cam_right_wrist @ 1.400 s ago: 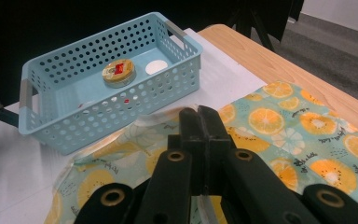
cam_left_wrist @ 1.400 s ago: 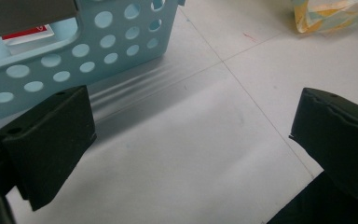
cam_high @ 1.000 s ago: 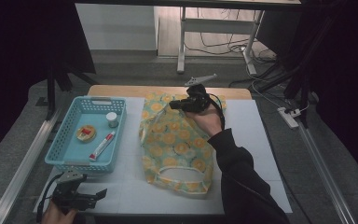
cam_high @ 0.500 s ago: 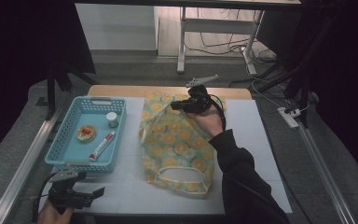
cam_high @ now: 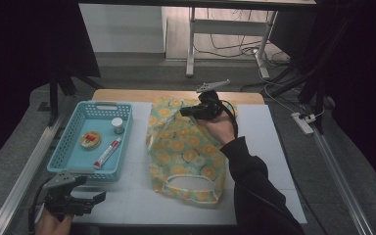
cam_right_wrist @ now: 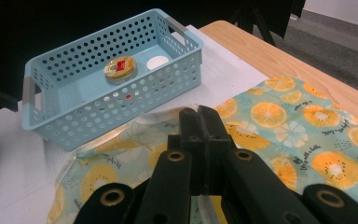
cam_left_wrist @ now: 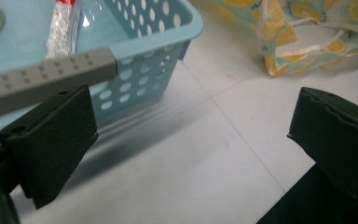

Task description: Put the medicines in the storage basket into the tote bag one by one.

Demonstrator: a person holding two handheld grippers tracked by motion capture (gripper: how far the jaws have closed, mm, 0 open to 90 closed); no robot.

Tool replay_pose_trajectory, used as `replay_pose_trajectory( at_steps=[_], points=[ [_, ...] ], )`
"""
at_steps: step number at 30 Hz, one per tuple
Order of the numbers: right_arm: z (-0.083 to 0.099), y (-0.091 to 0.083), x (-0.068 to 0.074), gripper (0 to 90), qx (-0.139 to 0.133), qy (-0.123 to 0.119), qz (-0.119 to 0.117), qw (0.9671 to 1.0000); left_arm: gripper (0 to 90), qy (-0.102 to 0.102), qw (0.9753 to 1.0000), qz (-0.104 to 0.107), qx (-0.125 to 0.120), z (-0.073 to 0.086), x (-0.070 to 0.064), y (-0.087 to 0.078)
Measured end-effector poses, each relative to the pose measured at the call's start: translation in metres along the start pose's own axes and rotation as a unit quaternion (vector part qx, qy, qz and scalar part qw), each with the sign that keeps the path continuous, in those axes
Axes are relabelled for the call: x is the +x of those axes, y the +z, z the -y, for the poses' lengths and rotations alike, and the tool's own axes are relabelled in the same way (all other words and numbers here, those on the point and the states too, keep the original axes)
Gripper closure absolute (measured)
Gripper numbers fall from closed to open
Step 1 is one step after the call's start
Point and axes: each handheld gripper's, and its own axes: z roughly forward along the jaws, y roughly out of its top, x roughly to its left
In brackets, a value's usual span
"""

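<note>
Right gripper (cam_high: 188, 112) is up at the far end of the fruit-print bag (cam_high: 186, 152), jaws pressed flat together over the cloth; whether fabric is nipped between them, I cannot tell. Left gripper (cam_high: 95, 198) sits low at the near left edge of the table, jaws spread wide with bare white tabletop (cam_left_wrist: 200, 154) between them, just beside the near corner of the blue basket (cam_high: 73, 169).

Into that basket: a round tin with a yellow and red lid (cam_high: 90, 139), a small white-capped jar (cam_high: 117, 125) and a red and white tube (cam_high: 107, 152) lying lengthwise.

The bag lies flat, long axis running from the person's side to the far edge, its loop handle (cam_high: 191, 185) at the near end. It is right of the basket, mid-table.

Beyond the white top a wooden strip (cam_high: 127, 95) shows, then grey floor, a table leg (cam_high: 190, 44) and a power strip (cam_high: 304, 124).
</note>
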Motion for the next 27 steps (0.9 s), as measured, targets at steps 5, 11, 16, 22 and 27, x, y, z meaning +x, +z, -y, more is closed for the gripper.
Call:
replay_pose_trajectory(
  at_steps=[5,11,16,22,27],
  points=[
    [0.0,-0.001,0.0,90.0,0.0,-0.001,0.001,1.0,0.4,0.023,0.9996,-0.013,-0.011,-0.013,0.003,-0.004],
    [0.001,-0.001,0.0,90.0,-0.002,0.0,0.0,1.0,0.0,0.027,0.9993,-0.013,-0.023,-0.022,0.007,-0.003],
    [0.001,-0.002,0.0,90.0,-0.003,0.001,-0.001,1.0,0.2,0.023,0.9995,-0.008,-0.021,-0.027,0.013,0.003],
    [0.002,-0.003,0.0,90.0,-0.004,-0.001,-0.002,1.0,0.4,0.019,0.9994,-0.013,-0.025,-0.036,0.019,0.008],
    [0.004,-0.003,-0.001,90.0,-0.004,0.0,-0.002,1.0,0.1,0.007,0.9995,-0.016,-0.026,-0.044,0.026,0.011]
  ],
)
